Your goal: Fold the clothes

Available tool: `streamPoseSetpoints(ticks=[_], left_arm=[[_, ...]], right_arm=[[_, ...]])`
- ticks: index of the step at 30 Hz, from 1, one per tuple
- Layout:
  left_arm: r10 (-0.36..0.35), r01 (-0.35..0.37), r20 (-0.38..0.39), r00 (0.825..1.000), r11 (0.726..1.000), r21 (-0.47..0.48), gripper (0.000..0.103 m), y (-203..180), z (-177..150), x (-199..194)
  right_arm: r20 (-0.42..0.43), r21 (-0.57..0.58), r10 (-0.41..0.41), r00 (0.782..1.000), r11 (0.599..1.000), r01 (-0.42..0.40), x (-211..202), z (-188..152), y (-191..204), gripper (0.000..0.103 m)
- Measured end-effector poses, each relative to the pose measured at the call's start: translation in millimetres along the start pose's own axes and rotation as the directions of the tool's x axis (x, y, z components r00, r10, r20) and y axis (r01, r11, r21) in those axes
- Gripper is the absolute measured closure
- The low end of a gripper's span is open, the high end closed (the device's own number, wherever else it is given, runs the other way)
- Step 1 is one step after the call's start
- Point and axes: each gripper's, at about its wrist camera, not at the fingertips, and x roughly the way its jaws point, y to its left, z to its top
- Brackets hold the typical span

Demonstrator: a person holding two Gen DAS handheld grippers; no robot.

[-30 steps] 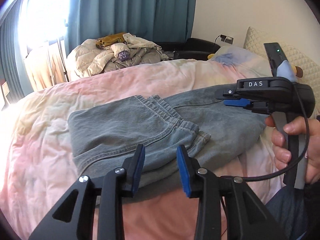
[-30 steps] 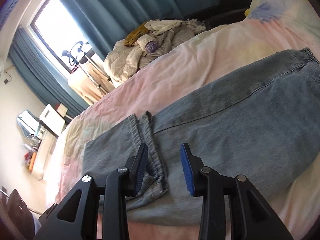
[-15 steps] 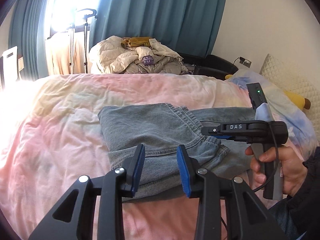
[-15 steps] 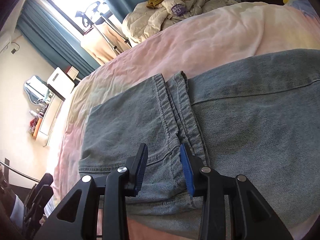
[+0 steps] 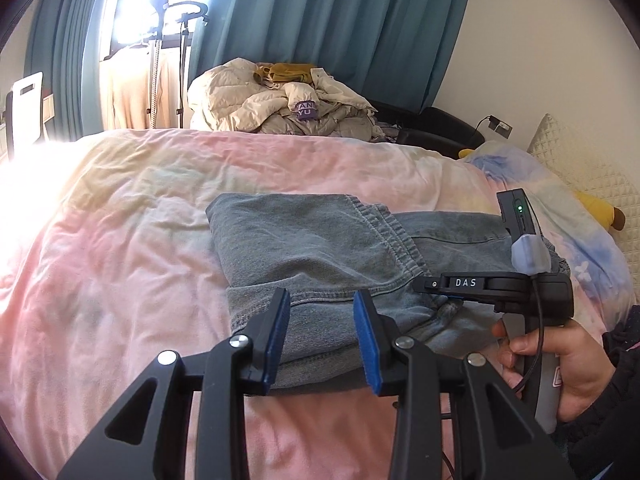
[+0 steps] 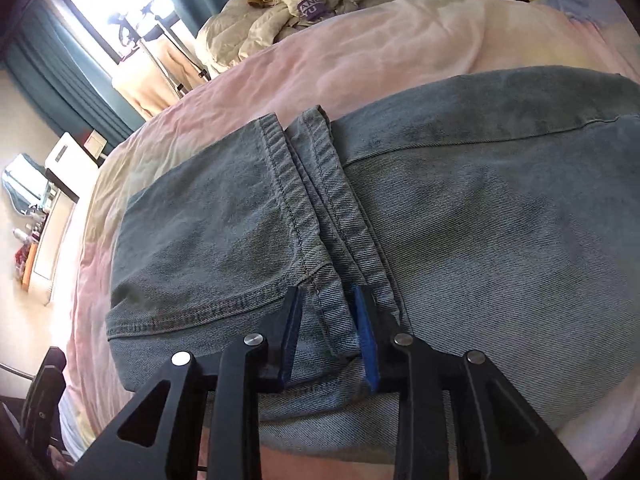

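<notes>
Left gripper hangs low over the near edge of the bed, its blue pads spread apart with nothing between them but a view of denim beyond. From this wrist view the jeans lie on the pink-and-yellow duvet, already doubled over so that the leg hems rest across the upper part of the trousers. Off to the side the right gripper reaches in level with the cloth, held by a hand; from here I cannot tell how its jaws stand. A heap of pale jackets sits at the far edge of the bed, well apart from the jeans.

From the right wrist view, that gripper has its pads parted only a little, straddling the stacked hem bands at the near edge — the denim sits between the pads, though I cannot say they are pinching it yet.

Denim like this looks heavy and fairly stiff — it should hold a crease and not slide about on the duvet, but a single layer pulled alone would likely drag the rest askew. The thick stitched hems look like the surest place to grip, taking both layers together; the left gripper seems best placed on the folded edge nearest it, so the weight is shared.
</notes>
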Motion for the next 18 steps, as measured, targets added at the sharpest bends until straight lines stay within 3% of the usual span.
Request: streamPoseSetpoints(ticks=[3, 4, 5, 6, 7, 12, 15, 18], left_arm=[[0.009, -0.009, -0.002, 1.000, 1.000, -0.002, 0.069, 1, 0, 1], [0.010, -0.010, -0.004, 1.000, 1.000, -0.010, 0.069, 2, 1, 2], [0.011, -0.011, -0.004, 1.000, 1.000, -0.018, 0.069, 3, 1, 2], [0.011, -0.011, -0.002, 1.000, 0.999, -0.033, 0.069, 6, 2, 2], [0.012, -0.012, -0.003, 1.000, 0.999, -0.051, 0.069, 9, 2, 3], [-0.002, -0.004, -0.040, 0.999, 0.989, -0.146, 0.069, 28, -1, 8], [-0.015, 0.001, -0.064, 0.998, 0.978, -0.209, 0.069, 42, -4, 12], [0.016, -0.035, -0.088, 0.996, 0.974, -0.222, 0.069, 48, -10, 15]], right_arm=[[0.004, -0.028, -0.019, 1.000, 0.999, 0.020, -3, -2, 3, 0.062], [0.008, -0.037, -0.026, 1.000, 0.999, 0.027, -5, -3, 4, 0.064], [0.011, -0.046, -0.033, 0.999, 0.998, 0.034, -7, -4, 5, 0.068], [0.015, -0.054, -0.040, 0.999, 0.998, 0.041, -9, -5, 5, 0.088], [0.018, -0.063, -0.047, 0.999, 0.997, 0.048, -11, -6, 6, 0.096], [0.066, -0.006, -0.088, 0.994, 0.996, 0.089, -38, -14, -7, 0.101], [0.026, 0.052, -0.086, 0.996, 0.995, 0.084, -44, -22, -17, 0.101], [-0.004, 0.114, -0.062, 0.998, 0.992, 0.062, -44, -34, -28, 0.100]])
